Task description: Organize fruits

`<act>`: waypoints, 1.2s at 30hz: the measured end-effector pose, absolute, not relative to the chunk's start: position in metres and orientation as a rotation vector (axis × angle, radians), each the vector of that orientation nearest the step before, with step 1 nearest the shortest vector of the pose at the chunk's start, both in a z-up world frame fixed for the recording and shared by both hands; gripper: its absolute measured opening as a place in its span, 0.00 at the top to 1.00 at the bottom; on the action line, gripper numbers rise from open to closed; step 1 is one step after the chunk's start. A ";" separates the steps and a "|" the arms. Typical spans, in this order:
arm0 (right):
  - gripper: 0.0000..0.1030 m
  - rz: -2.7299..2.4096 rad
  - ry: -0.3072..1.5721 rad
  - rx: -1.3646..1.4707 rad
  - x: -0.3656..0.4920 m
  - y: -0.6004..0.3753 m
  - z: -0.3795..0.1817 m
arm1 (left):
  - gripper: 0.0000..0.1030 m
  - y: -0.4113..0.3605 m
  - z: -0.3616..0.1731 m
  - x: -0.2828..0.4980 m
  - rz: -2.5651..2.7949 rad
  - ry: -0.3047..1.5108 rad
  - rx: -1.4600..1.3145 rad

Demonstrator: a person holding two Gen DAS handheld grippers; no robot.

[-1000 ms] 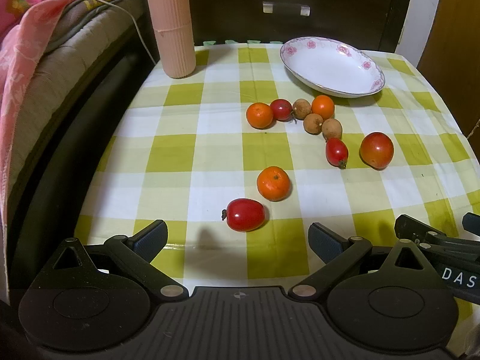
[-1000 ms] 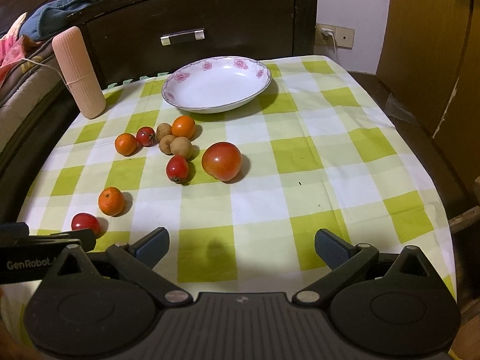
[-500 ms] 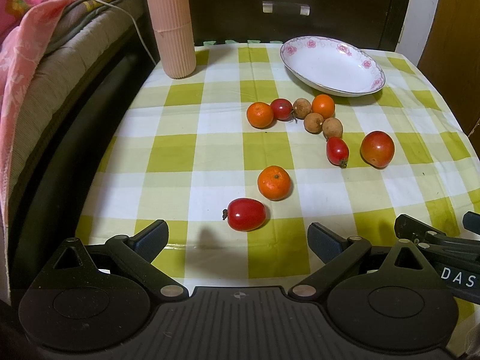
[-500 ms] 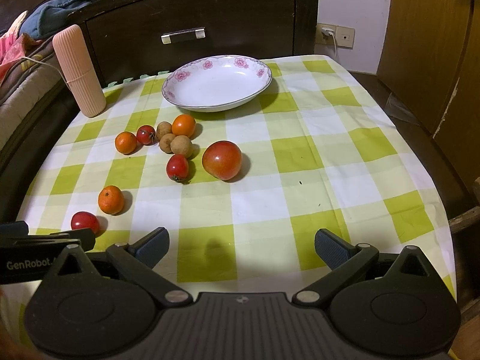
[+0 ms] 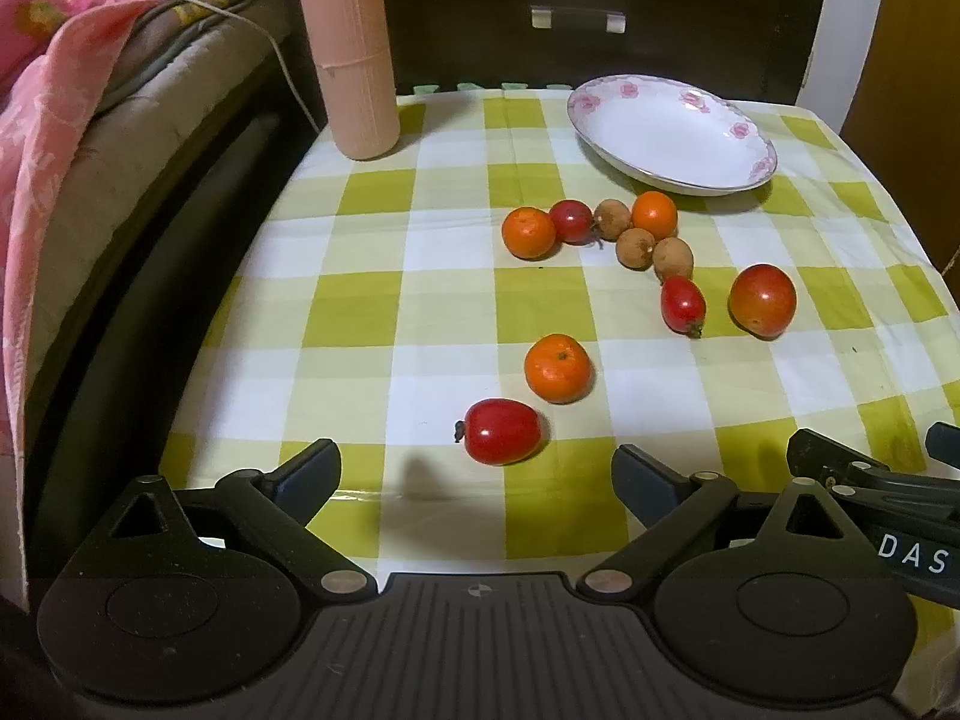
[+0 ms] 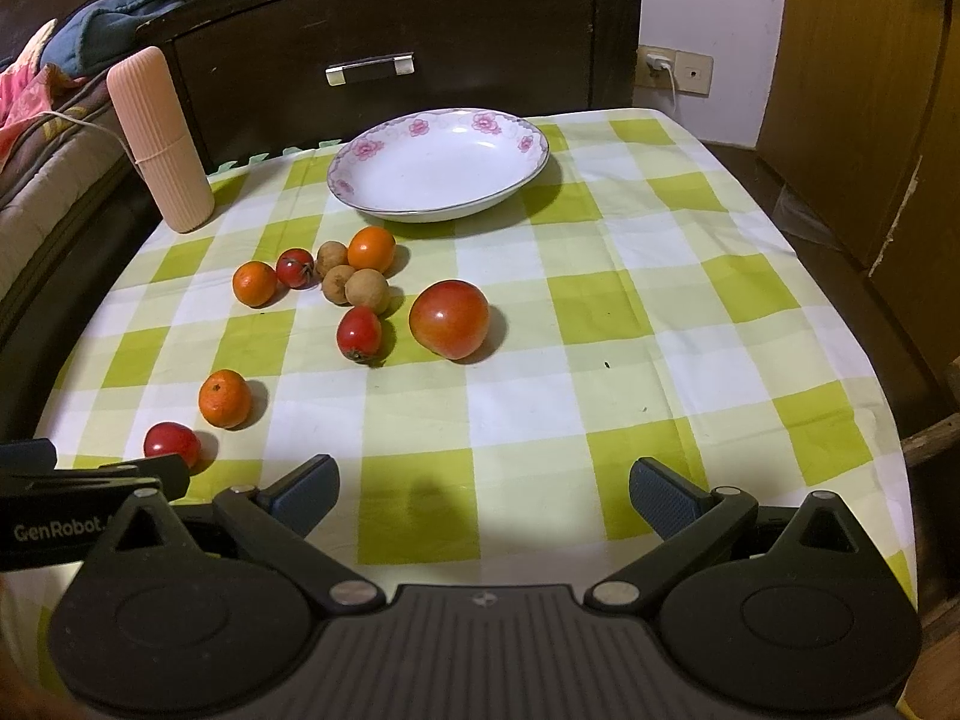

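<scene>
Several fruits lie on a green-checked tablecloth (image 5: 420,300). A small red tomato (image 5: 503,432) sits just ahead of my open left gripper (image 5: 477,474), an orange (image 5: 558,368) behind it. Farther back are an orange (image 5: 528,232), a cherry tomato (image 5: 571,221), three brown longans (image 5: 636,247), another orange (image 5: 654,215), an oval tomato (image 5: 682,303) and a large tomato (image 5: 762,300). An empty flowered white plate (image 5: 672,132) stands at the back. My right gripper (image 6: 483,495) is open and empty at the front edge, the large tomato (image 6: 449,318) ahead of it and the plate (image 6: 438,165) beyond.
A tall pink ribbed container (image 5: 354,54) stands at the back left corner. A dark wooden drawer unit (image 6: 390,54) rises behind the table. Bedding (image 5: 72,90) lies to the left and a wooden cabinet (image 6: 870,90) to the right.
</scene>
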State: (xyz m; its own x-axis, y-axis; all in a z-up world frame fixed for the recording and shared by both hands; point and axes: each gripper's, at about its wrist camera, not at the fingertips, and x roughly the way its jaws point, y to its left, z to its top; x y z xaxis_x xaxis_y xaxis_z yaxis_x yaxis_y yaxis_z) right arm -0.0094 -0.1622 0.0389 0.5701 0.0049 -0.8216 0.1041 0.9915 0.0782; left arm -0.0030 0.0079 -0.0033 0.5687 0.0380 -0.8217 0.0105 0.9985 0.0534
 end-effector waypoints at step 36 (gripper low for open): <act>0.16 0.209 0.977 0.075 0.033 -0.117 0.033 | 0.15 0.047 -0.010 0.005 0.174 1.042 -0.030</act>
